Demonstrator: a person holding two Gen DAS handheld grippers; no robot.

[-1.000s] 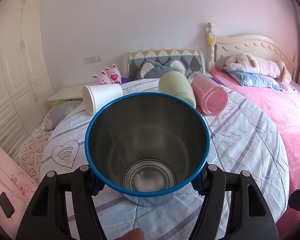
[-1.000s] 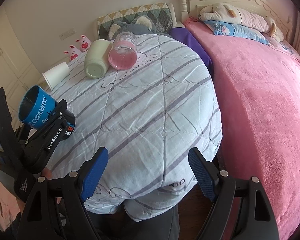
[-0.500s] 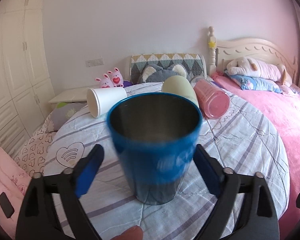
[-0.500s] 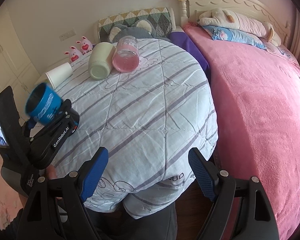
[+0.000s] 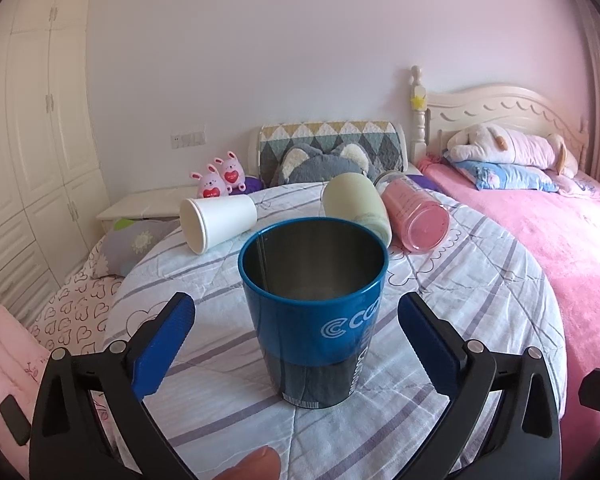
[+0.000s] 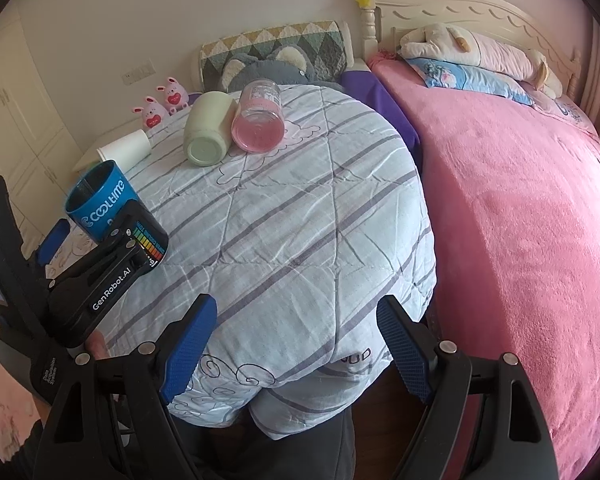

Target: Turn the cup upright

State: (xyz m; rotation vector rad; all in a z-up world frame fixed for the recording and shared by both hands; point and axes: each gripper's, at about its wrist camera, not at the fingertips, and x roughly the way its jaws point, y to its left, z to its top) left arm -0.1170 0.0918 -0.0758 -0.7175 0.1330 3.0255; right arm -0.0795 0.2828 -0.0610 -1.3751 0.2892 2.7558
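Note:
A blue metal cup (image 5: 315, 308) stands upright on the striped cloth of the round table (image 5: 480, 280), mouth up. My left gripper (image 5: 294, 344) is open, its blue pads on either side of the cup and apart from it. The same cup shows in the right wrist view (image 6: 108, 204) at the table's left edge, with the left gripper (image 6: 96, 240) around it. My right gripper (image 6: 296, 354) is open and empty above the table's near edge. A white paper cup (image 5: 216, 222), a pale green cup (image 5: 358, 204) and a pink bottle (image 5: 414, 216) lie on their sides at the far side.
A pink bed (image 6: 520, 200) with pillows and a plush toy lies to the right of the table. A grey cushion (image 5: 320, 160) and two pink bunny toys (image 5: 220, 176) sit behind the table. White wardrobes (image 5: 32, 140) stand at the left.
The left gripper tilted the blue cup from mouth-toward-camera to upright, set it on the table, and opened its jaws off it. The right gripper stayed open and barely moved.

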